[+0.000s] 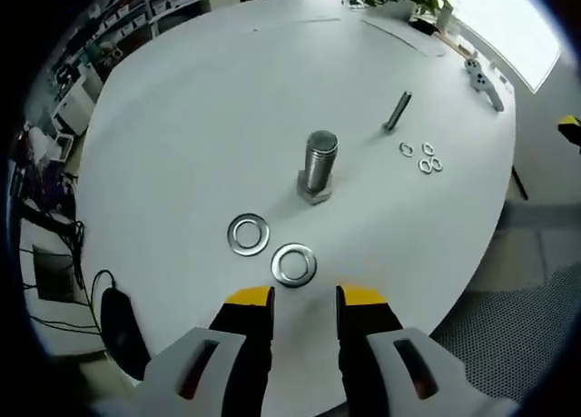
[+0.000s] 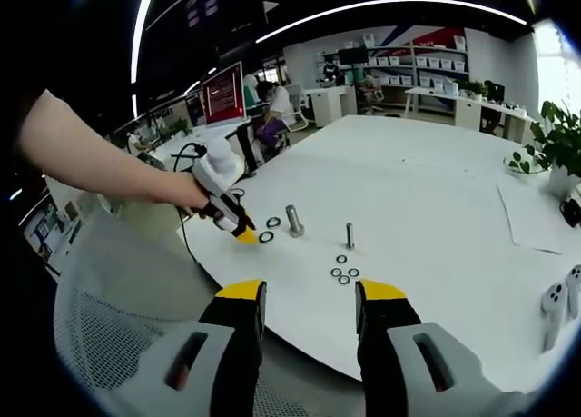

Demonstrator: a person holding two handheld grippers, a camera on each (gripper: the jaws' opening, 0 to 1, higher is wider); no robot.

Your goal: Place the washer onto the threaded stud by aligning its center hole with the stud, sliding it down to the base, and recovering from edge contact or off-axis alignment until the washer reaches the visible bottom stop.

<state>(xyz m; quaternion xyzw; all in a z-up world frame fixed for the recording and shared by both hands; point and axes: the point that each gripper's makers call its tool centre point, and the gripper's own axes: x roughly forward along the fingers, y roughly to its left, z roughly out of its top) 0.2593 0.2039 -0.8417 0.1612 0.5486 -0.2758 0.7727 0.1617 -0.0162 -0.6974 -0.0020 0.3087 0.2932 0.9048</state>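
Left gripper point(image 1: 304, 301) jaws apart above washer point(image 1: 293, 264), stud point(image 1: 319, 167) upright (beyond)

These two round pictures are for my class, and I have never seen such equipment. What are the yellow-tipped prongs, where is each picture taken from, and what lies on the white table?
A person holds a two-jaw tool in each hand, with a camera riding on each. The left gripper hangs open and empty over the white table, just short of two large washers. Behind them the big threaded stud stands upright on its hex base. Farther off are a smaller bolt and small washers. The right gripper, also open and empty, looks from farther back and shows the person's hand holding the left tool.
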